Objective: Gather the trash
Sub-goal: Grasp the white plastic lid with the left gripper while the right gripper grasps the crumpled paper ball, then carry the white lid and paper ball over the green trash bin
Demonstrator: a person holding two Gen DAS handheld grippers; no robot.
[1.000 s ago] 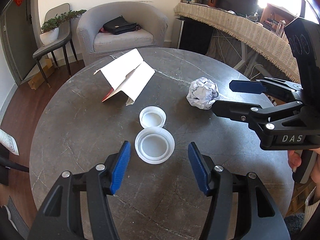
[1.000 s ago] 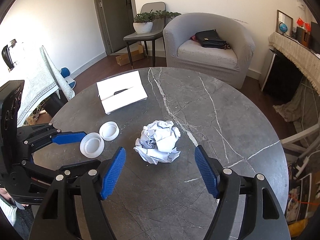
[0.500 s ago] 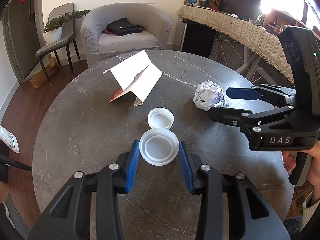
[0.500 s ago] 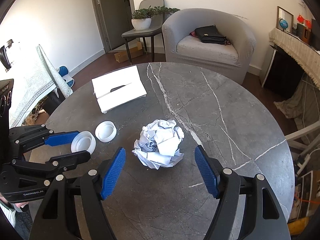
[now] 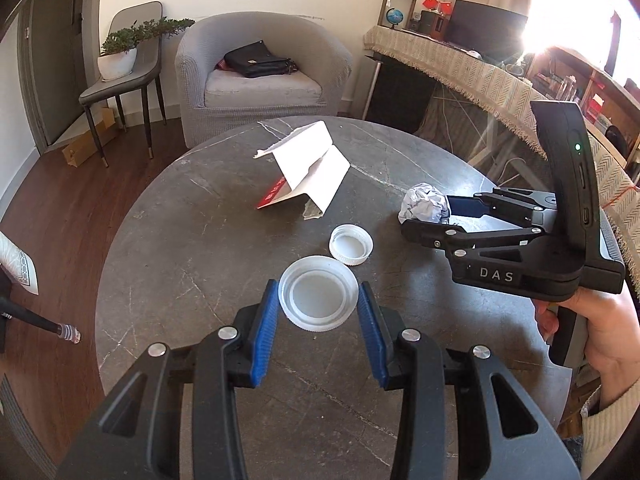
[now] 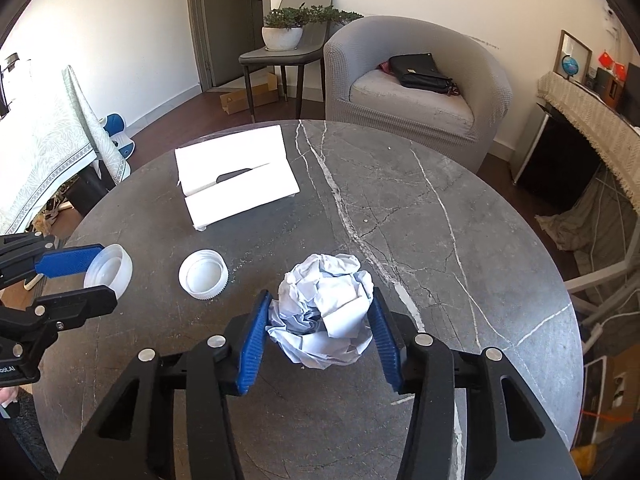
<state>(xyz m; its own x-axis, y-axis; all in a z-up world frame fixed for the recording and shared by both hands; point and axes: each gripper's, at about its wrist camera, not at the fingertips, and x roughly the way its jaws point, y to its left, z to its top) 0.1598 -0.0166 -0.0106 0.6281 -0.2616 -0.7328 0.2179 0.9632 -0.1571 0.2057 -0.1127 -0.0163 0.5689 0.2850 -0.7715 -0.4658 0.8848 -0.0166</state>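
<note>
On the round dark marble table (image 5: 180, 240) my left gripper (image 5: 318, 286) is shut on a large white plastic lid (image 5: 318, 298), which the right wrist view shows tilted between the pads (image 6: 108, 270). A smaller white lid (image 5: 351, 245) lies just beyond it on the table. My right gripper (image 6: 320, 294) has its jaws closing on a crumpled white paper ball (image 6: 324, 312), and both blue pads touch its sides. The ball rests on the table. A folded white paper carton (image 6: 236, 178) lies farther back.
A grey armchair (image 6: 416, 92) with a black bag stands beyond the table, next to a chair holding a potted plant (image 6: 282, 28). A cloth-covered sideboard (image 5: 460, 68) runs along the right. A person's hand (image 5: 600, 328) grips the right gripper's handle.
My left jaws closed onto the large lid and drew it away from the small lid. My right jaws came in from wide apart onto the paper ball.
</note>
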